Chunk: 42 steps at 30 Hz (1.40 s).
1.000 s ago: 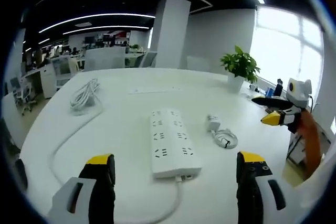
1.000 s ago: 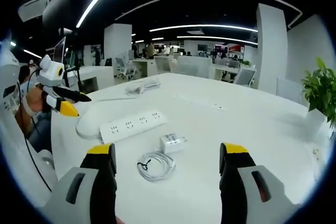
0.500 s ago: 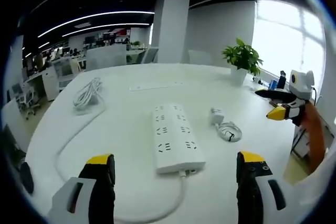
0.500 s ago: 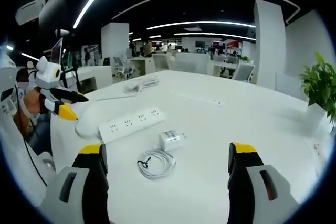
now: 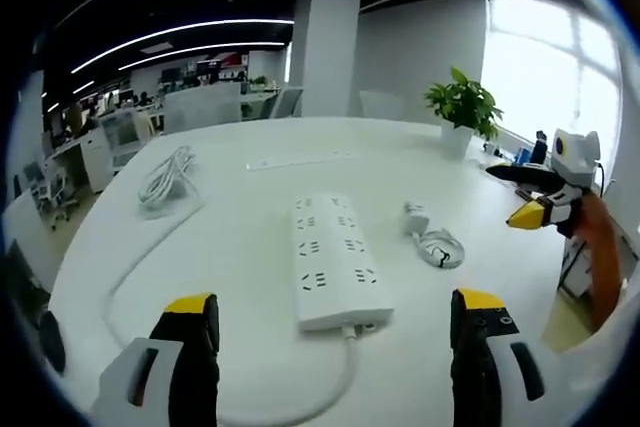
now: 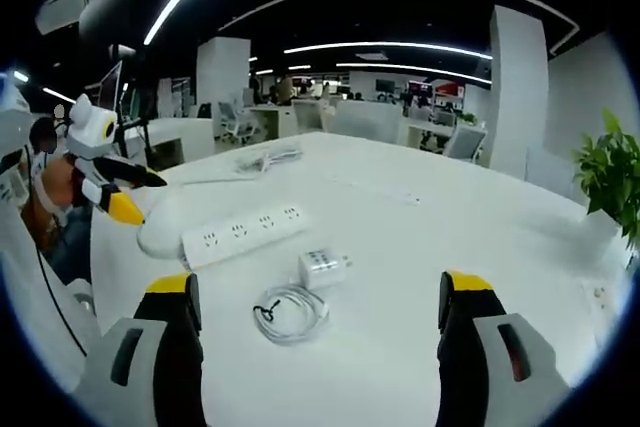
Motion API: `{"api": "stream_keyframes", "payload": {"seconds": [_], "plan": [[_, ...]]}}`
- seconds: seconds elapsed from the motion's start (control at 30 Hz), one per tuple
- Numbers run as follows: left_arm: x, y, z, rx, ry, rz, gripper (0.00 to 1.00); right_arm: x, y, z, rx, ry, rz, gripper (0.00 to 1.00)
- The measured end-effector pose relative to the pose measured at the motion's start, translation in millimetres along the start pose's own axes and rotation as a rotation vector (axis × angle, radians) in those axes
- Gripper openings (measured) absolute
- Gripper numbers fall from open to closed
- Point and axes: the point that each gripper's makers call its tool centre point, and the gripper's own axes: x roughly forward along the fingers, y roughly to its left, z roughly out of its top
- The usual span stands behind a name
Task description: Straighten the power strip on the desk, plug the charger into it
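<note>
Both grippers' jaws wide apart, empty; power strip (image 5: 333,261) beside charger (image 5: 417,215), prob. unplugged.

We hold the right gripper (image 6: 315,297) above the white desk (image 6: 480,237), its yellow-tipped jaws spread wide with nothing between them. Ahead lies the charger (image 6: 322,267), its coiled cable (image 6: 291,310) nearer us. Farther left lies the power strip (image 6: 243,233), then the left gripper (image 6: 118,192).
</note>
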Motion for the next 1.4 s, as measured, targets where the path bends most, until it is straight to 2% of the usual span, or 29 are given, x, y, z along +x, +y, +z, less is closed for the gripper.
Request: {"api": "stream_keyframes", "payload": {"seconds": [0.4, 0.83, 0.9, 0.97, 1.07, 1.27, 1.33, 1.4], "plan": [[5.0, -1.5, -3.4, -0.008, 0.003, -0.003, 0.96, -2.9, -3.6, -2.0, 0.053, 0.003, -0.009, 0.97], [7.2, -5.7, 1.2, 0.005, -0.005, -0.007, 0.95, -2.8, -4.0, -5.1, 0.061, 0.015, -0.008, 0.97], [11.7, -7.1, 2.1, 0.018, 0.012, -0.013, 0.92, -2.5, -4.2, -5.0, 0.060, 0.015, -0.008, 0.97], [16.4, -6.1, -0.6, 0.032, 0.054, -0.008, 0.92, -2.5, -4.1, -4.9, 0.061, 0.014, -0.007, 0.96], [20.3, -5.8, -1.3, 0.106, 0.083, 0.007, 0.94, -3.2, -3.9, -5.8, 0.058, 0.017, -0.008, 0.96], [33.5, -10.0, 7.5, 0.090, 0.074, -0.007, 0.96, -3.9, -6.2, -8.5, 0.066, 0.023, -0.011, 0.96], [37.1, -3.4, 7.9, 0.141, 0.086, 0.029, 0.95, -4.4, -6.8, -8.4, 0.067, 0.021, -0.012, 0.96], [41.5, -2.8, 6.6, 0.140, 0.107, 0.020, 0.93, -5.0, -7.9, -9.1, 0.066, 0.022, -0.014, 0.96]]}}
